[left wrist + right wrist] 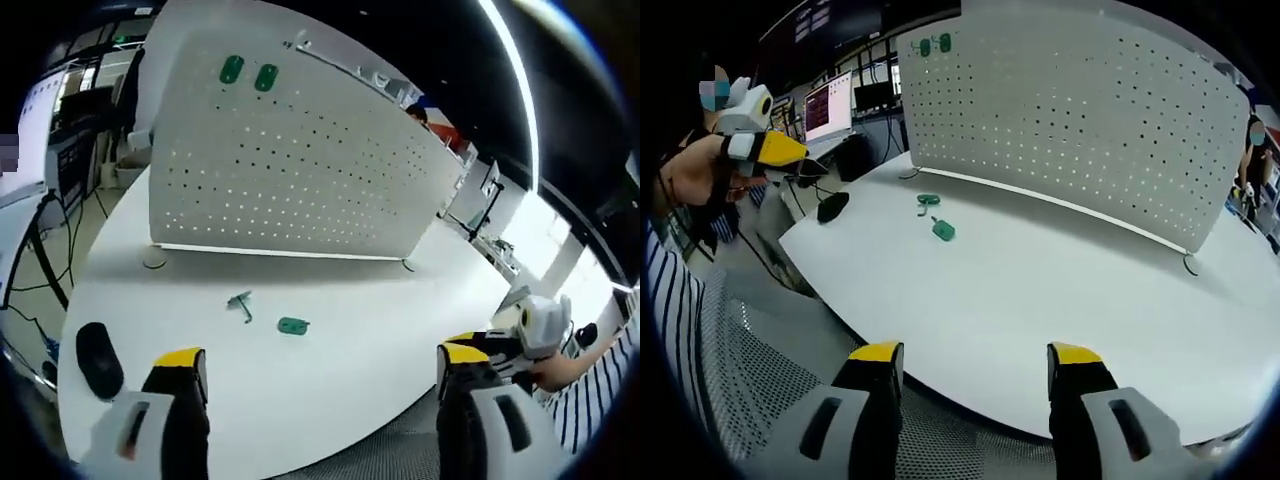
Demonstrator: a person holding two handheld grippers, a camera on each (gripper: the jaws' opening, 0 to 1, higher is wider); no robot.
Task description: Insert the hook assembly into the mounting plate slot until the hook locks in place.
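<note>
A white pegboard (290, 160) stands upright on the white table (330, 400); two green mounting plates (248, 73) are fixed near its upper left corner. On the table in front lie a small hook piece (240, 303) and a loose green plate (293, 325), close together. My left gripper (320, 358) hovers open at the table's near edge, well short of them. The right gripper view has the same pair, hook piece (929, 201) and green plate (943, 231), far ahead of my open right gripper (976, 355). Nothing sits between either pair of jaws.
A black mouse-like object (98, 358) lies near the table's left edge. The right gripper (525, 335) enters the left gripper view from the right beside a striped sleeve. A hand holds the left gripper (755, 145) off the table. Monitors (830, 105) and cables stand behind.
</note>
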